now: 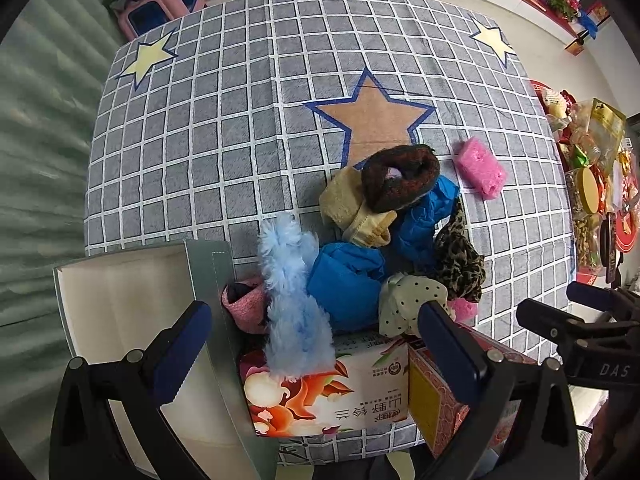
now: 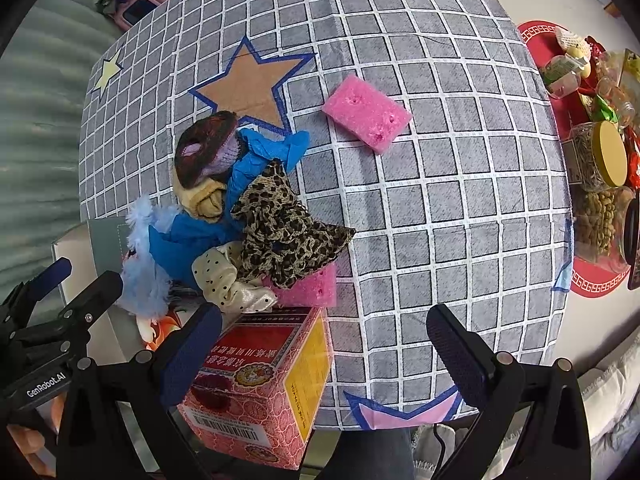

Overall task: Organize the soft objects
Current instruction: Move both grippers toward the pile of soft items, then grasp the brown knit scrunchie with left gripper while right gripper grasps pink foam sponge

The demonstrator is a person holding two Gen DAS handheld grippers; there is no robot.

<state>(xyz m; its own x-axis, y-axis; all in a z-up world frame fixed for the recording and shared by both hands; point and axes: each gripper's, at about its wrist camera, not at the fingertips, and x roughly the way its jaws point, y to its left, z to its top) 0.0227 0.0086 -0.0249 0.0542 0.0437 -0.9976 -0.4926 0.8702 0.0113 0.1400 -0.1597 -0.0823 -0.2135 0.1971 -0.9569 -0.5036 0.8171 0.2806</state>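
Grey checked tablecloth point(image 2: 440, 200) carries soft pile point(image 2: 248, 208); both hand-held grippers point(image 1: 316, 344) point(image 2: 324, 352) released, empty.

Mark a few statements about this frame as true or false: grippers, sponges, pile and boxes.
1. Both grippers, left and right, are open and hold nothing. True.
2. One pink sponge lies apart from the pile. True.
3. The leopard-print cloth lies inside the white box. False: it sits on the pile on the table.
4. The second pink sponge lies bare on the star. False: it is partly under the leopard-print cloth, beside the red carton.
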